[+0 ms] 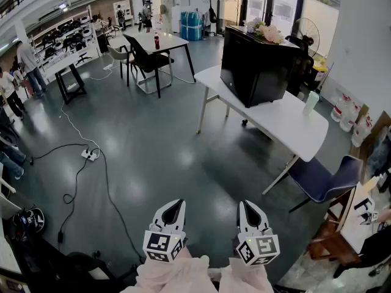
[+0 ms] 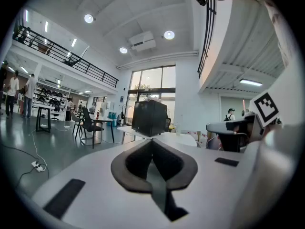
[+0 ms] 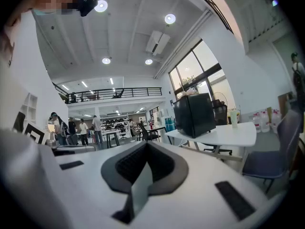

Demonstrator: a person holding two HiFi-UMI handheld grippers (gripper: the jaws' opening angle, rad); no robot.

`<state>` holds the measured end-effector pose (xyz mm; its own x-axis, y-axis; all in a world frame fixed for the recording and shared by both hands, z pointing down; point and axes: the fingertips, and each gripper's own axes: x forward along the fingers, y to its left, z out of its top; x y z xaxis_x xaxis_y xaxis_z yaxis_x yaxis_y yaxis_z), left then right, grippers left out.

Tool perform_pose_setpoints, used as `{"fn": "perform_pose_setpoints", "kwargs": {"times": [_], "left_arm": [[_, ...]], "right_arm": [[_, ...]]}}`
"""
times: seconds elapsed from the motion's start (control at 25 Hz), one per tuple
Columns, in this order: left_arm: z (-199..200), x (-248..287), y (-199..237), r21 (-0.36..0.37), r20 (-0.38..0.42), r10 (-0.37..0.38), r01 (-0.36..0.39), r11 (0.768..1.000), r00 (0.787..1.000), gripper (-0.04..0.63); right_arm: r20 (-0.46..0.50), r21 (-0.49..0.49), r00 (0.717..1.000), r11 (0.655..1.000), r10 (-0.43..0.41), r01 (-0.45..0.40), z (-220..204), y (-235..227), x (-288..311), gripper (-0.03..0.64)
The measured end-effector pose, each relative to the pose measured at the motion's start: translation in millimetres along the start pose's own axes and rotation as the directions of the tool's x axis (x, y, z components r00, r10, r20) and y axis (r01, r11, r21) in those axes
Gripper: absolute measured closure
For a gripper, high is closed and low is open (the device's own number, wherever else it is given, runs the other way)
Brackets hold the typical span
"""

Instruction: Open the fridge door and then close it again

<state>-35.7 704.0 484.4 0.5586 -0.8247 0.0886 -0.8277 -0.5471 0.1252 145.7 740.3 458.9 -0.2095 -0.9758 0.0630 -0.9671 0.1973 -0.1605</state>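
Note:
A black mini fridge (image 1: 256, 66) stands on a white table (image 1: 293, 127) at the upper right of the head view, its door closed. It also shows far ahead in the left gripper view, fridge (image 2: 150, 117), and in the right gripper view, fridge (image 3: 193, 114). My left gripper (image 1: 175, 205) and right gripper (image 1: 249, 205) are side by side at the bottom of the head view, level, well short of the table. Both are shut with nothing between the jaws, as seen at the left gripper (image 2: 152, 141) and the right gripper (image 3: 146, 143).
Grey floor lies between me and the table. A blue chair (image 1: 321, 179) stands at the table's near right end. A power strip with cables (image 1: 90, 154) lies on the floor at left. Flowers (image 1: 267, 33) sit on the fridge, a bottle (image 1: 311, 101) beside it. A black chair (image 1: 146, 57) stands further back.

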Motion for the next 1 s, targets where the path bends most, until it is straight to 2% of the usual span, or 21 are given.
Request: {"fn": "perform_pose_setpoints", "kwargs": {"times": [0.8,1.0], "left_arm": [[-14.4,-10.3,7.5,-0.013,-0.039,0.042,-0.042,0.999,0.998,0.584],[-17.6,13.7,17.6,-0.020,-0.051,0.043,-0.044,0.999,0.998,0.584]], "right_arm": [[-0.055,0.034,0.998,0.999,0.009,-0.007,-18.7,5.1,14.5,0.603],[-0.064,0.039,0.998,0.999,0.020,-0.017,-22.2,-0.3,32.9,0.603]]}}
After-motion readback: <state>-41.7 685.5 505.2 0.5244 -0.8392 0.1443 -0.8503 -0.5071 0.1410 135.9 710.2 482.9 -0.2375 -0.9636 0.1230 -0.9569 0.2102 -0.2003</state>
